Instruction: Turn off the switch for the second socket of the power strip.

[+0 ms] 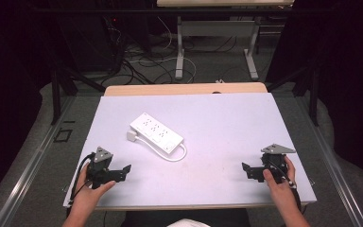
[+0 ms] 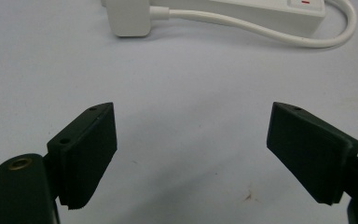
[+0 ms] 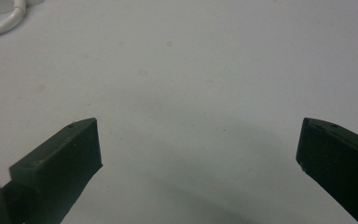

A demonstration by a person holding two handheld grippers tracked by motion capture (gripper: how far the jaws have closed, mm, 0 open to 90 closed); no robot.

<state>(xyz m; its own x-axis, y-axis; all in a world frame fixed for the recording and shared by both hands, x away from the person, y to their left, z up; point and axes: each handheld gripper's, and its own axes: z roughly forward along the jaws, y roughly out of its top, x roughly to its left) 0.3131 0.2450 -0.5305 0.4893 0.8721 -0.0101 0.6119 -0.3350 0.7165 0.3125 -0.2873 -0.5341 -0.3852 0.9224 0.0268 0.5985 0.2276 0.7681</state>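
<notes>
A white power strip (image 1: 156, 132) is lying flat near the middle of the desk (image 1: 227, 123), angled so that one end is pointing toward the far left corner and the other toward the near right. Its white plug (image 1: 132, 136) is sitting on the surface just beside the strip's left end, and the white cord (image 1: 177, 156) is looping around the strip's near end and running back along its side to the plug. In the left gripper view a small red mark is showing on the strip's top, probably a switch, though it is too cropped to be sure.

The left gripper (image 1: 125, 171) is resting near the desk's near left corner, held by the left hand (image 1: 90, 191), its jaws standing wide apart with nothing between them. The right gripper (image 1: 246, 169) is sitting near the near right corner in the right hand (image 1: 277, 182), its jaws likewise spread wide and empty. Both grippers are well apart from the strip, pointing inward toward the desk's middle.
</notes>
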